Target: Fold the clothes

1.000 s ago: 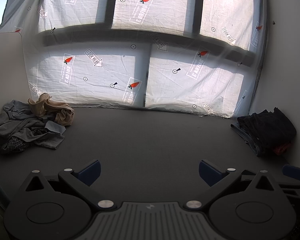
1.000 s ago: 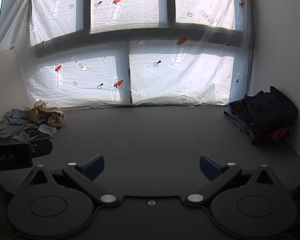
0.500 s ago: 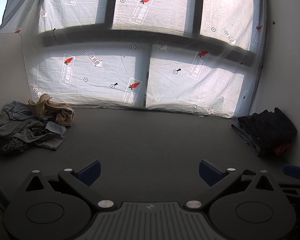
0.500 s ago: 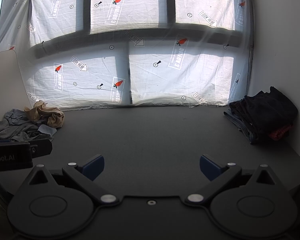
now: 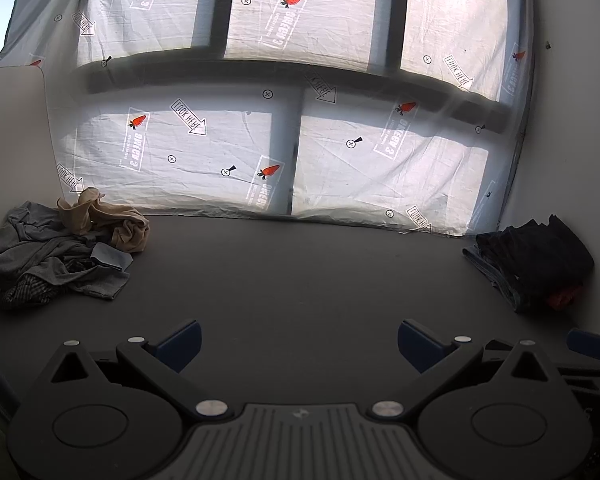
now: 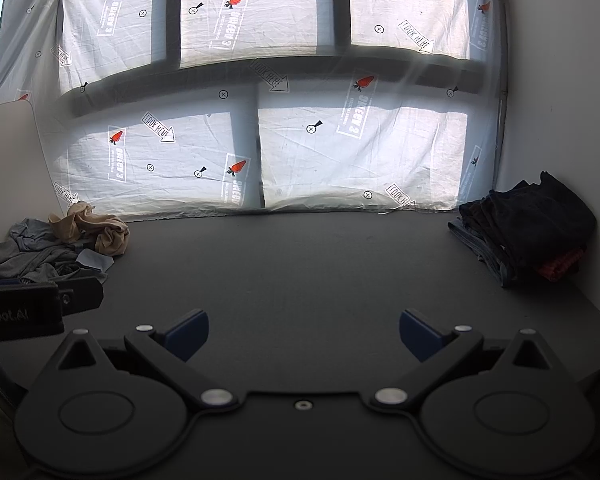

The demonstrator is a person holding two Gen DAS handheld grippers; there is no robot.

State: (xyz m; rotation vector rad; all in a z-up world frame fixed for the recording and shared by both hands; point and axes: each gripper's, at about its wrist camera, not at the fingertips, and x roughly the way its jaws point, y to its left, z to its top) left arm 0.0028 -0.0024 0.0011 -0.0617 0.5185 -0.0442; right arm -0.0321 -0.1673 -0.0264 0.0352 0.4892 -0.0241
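Note:
A loose heap of unfolded clothes (image 5: pixel 56 256) lies at the table's far left: grey garments with a crumpled tan garment (image 5: pixel 104 222) on top. The same heap (image 6: pixel 48 248) shows in the right wrist view. At the far right sits a stack of folded dark clothes (image 5: pixel 532 260) with a red piece low in it, also visible as the dark stack (image 6: pixel 528 228). My left gripper (image 5: pixel 298 340) hangs open over the dark table, nothing between its blue pads. My right gripper (image 6: pixel 304 330) is likewise open and holds nothing. Both are well short of either pile.
The dark grey table (image 5: pixel 300 272) runs back to a window covered with a white printed sheet (image 5: pixel 340 140). White walls close in on both sides. The left gripper's body (image 6: pixel 40 304) shows at the right wrist view's left edge; a blue fingertip (image 5: pixel 592 344) of the right gripper appears at far right.

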